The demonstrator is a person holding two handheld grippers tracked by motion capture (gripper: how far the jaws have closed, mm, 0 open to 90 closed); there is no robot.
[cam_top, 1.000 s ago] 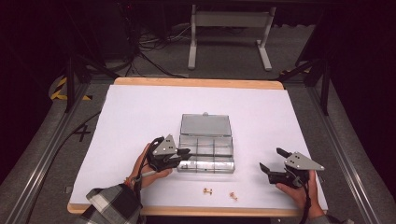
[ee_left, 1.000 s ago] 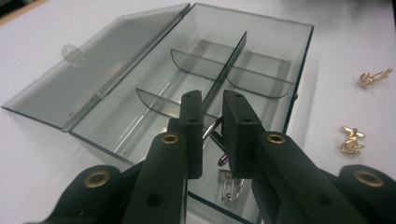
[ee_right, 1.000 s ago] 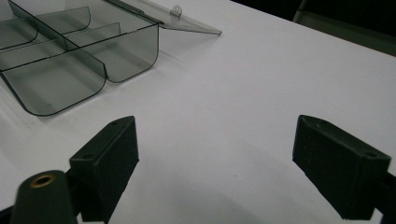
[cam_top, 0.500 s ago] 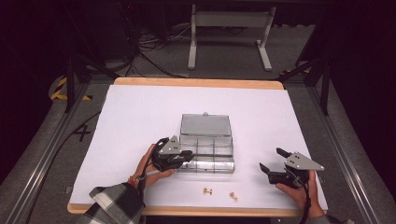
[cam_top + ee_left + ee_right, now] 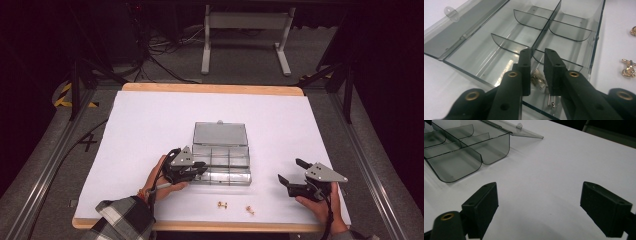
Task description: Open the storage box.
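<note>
Left gripper [image 5: 537,72] fingers nearly closed over box [image 5: 222,160] edge; right gripper [image 5: 294,182] fingers spread above bare tabletop [image 5: 150,125].

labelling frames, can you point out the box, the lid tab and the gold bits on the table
box [image 5: 221,165], high view, a divider in the open tray
lid tab [image 5: 449,11], left gripper view, the tab's small hole
gold bits [image 5: 222,204], high view, the left piece

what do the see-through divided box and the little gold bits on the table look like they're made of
Clear smoke-tinted compartment box: probably hard plastic, glossy; the table shows through its walls, and light glints on its floor.
Small gold-coloured pieces: apparently polished metal, perhaps brass; they shine with bright highlights.
</note>
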